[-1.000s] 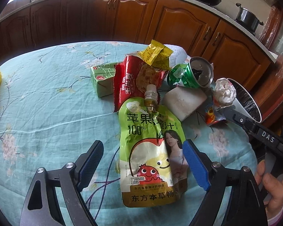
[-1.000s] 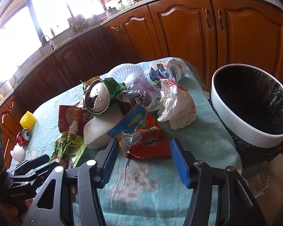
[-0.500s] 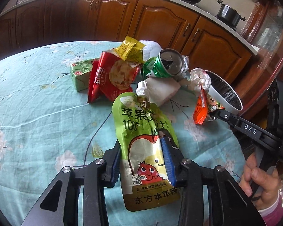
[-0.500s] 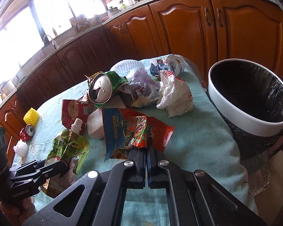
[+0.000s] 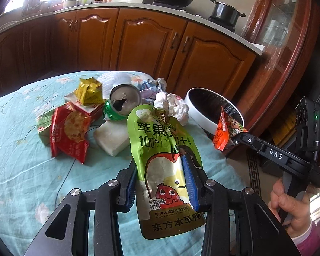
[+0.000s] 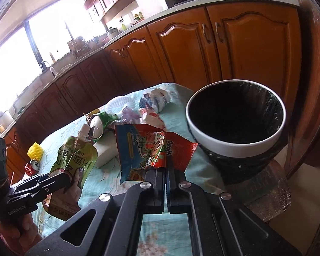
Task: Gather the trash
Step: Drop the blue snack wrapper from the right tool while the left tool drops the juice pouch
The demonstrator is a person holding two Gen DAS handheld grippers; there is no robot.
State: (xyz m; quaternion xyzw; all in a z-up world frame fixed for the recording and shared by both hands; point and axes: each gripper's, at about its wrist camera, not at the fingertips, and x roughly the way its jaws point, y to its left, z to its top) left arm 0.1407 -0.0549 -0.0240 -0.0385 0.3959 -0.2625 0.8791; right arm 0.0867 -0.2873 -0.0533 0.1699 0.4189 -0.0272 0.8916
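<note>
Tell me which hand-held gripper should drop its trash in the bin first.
Right. The right hand-held gripper holds the red snack wrapper right beside the bin; the left hand-held gripper, clamping the green juice pouch, sits farther back.

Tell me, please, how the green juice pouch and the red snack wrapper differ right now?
The green juice pouch is tall, with a white spout cap; the red snack wrapper is flat, crinkled and has no cap. The pouch sits in the left gripper, the wrapper in the right gripper, nearer the trash bin. Both are clamped and lifted off the table.
</note>
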